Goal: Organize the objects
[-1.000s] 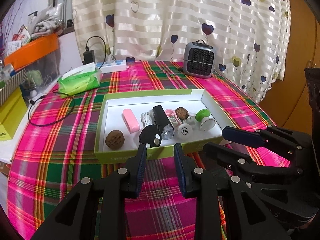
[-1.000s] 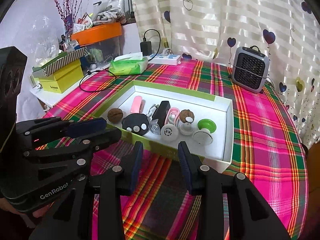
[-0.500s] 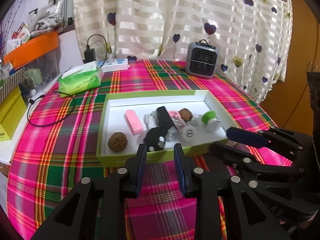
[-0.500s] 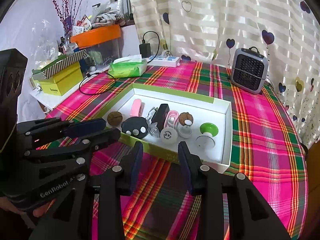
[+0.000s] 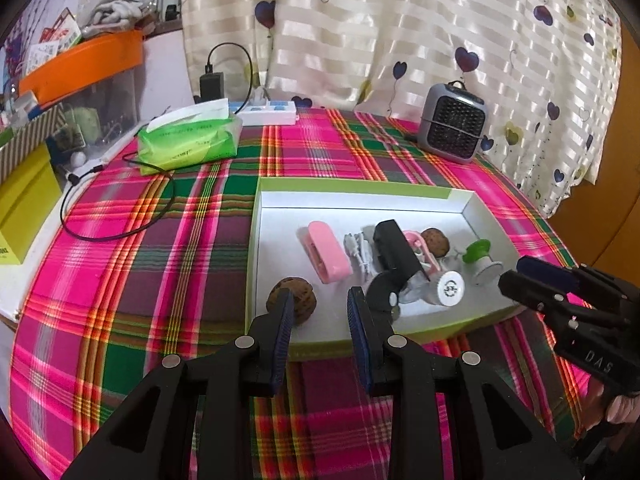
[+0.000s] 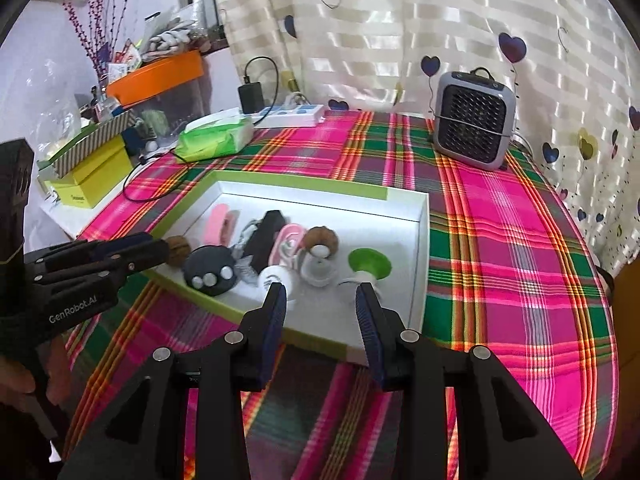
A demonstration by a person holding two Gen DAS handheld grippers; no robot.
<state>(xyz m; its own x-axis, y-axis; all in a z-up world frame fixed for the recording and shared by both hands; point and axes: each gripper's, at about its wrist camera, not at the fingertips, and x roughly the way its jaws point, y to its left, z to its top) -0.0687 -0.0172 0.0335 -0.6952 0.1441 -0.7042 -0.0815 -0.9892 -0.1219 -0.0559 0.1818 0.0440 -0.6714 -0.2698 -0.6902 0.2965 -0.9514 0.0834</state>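
Note:
A green-rimmed white tray (image 5: 356, 186) (image 6: 420, 240) lies on the plaid tablecloth. Inside it are a walnut (image 5: 304, 300) (image 6: 178, 250), a pink clip (image 5: 324, 256), a black key fob (image 6: 210, 270), a black box (image 5: 394, 248), a second walnut (image 6: 322, 238), a white round cap (image 5: 450, 288) and a green-topped piece (image 6: 368, 266). My left gripper (image 5: 320, 300) hangs open over the tray's near edge, the first walnut just behind its left finger. The right gripper (image 6: 320, 296) is open above the near edge too, close to the green-topped piece, holding nothing.
A grey mini heater (image 6: 474, 128) stands at the back right. A green tissue pack (image 5: 188, 140), a power strip (image 5: 272, 114) with a charger and a looping black cable (image 5: 120, 232) lie at the back left. Yellow boxes (image 6: 90, 180) and an orange-lidded bin sit beyond the table's left edge.
Both grippers have moved forward toward the tray, and their tips now reach over its near rim. The jaw gaps look the same.

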